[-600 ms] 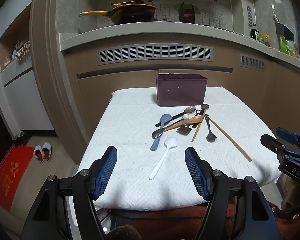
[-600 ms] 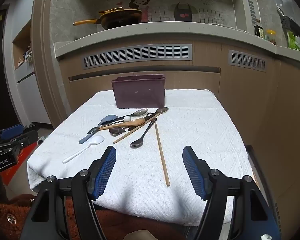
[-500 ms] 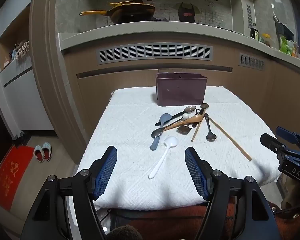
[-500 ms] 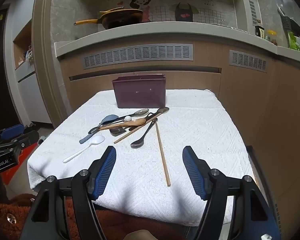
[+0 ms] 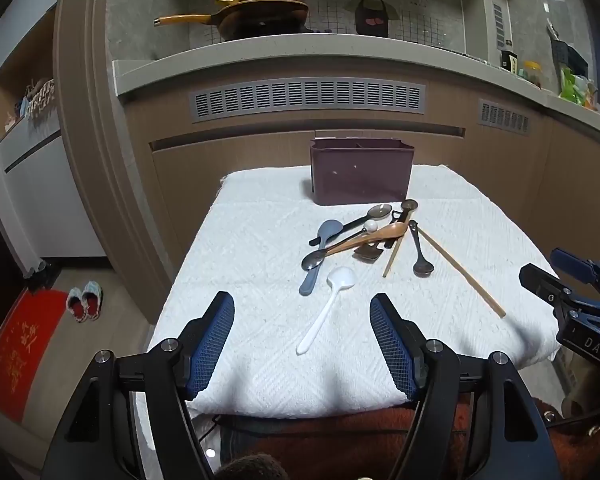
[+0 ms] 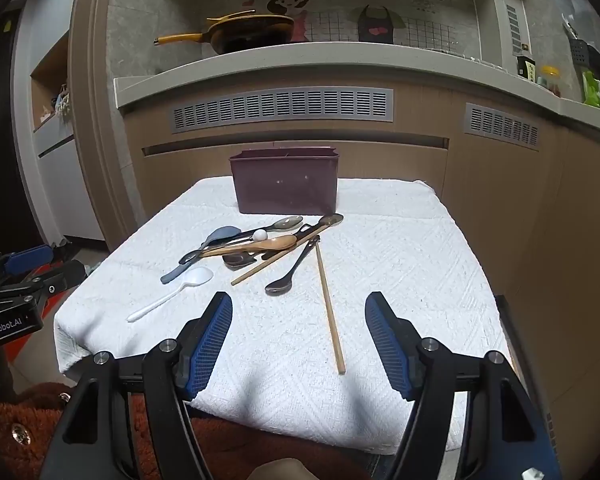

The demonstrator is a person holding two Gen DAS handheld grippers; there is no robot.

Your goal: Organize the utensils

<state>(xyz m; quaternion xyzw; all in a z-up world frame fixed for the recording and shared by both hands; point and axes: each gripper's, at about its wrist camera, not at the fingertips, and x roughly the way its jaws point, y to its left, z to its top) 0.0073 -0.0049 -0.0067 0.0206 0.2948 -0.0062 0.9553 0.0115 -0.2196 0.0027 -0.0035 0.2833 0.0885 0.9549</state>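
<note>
A pile of utensils lies on a white towel-covered table (image 5: 260, 240): a white plastic spoon (image 5: 328, 308) (image 6: 172, 294), a grey-blue spoon (image 5: 320, 252), a wooden spoon (image 5: 364, 238) (image 6: 256, 246), several metal spoons (image 6: 288, 276) and two wooden chopsticks (image 5: 460, 270) (image 6: 330, 312). A dark maroon utensil box (image 5: 360, 172) (image 6: 286, 182) stands behind them. My left gripper (image 5: 302, 340) is open and empty, low at the table's near edge before the white spoon. My right gripper (image 6: 298, 340) is open and empty, near the long chopstick's end.
A kitchen counter (image 5: 300, 56) with a frying pan (image 5: 256, 16) runs behind the table. Wood-tone cabinets stand at the back and right. Slippers (image 5: 85, 300) and a red mat (image 5: 16, 352) lie on the floor at left.
Both grippers have edged slightly forward toward the table; the utensils have not moved.
</note>
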